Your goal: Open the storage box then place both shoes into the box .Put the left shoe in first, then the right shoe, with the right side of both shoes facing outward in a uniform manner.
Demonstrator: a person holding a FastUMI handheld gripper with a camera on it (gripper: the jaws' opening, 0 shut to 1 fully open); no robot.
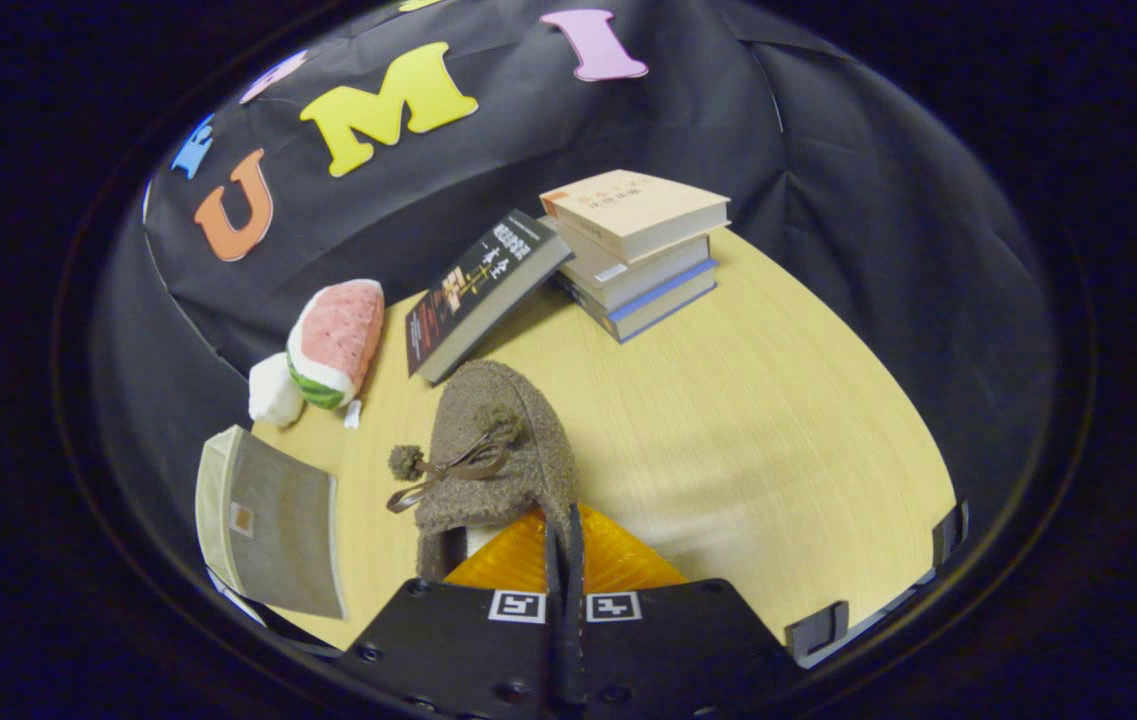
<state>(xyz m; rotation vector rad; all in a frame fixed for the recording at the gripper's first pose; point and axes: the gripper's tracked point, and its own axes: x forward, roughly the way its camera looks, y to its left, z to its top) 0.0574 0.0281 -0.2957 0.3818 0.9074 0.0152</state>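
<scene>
Pale wood table fills the centre and right of the frame, its surface bare on the right, which leaves room to work. At upper centre a stack of books lies flat, with a dark book propped at a slant against it. At lower left sits the storage box, a grey mesh-sided case; whether its lid is open cannot be told. A watermelon plush toy lies at middle left, clear of the work. One brown fuzzy shoe, with bow and pompoms, hangs at centre, toe pointing away. The gripper at bottom centre has its fingers pressed together on the shoe's rear edge, seemingly holding it for transfer toward the box.
</scene>
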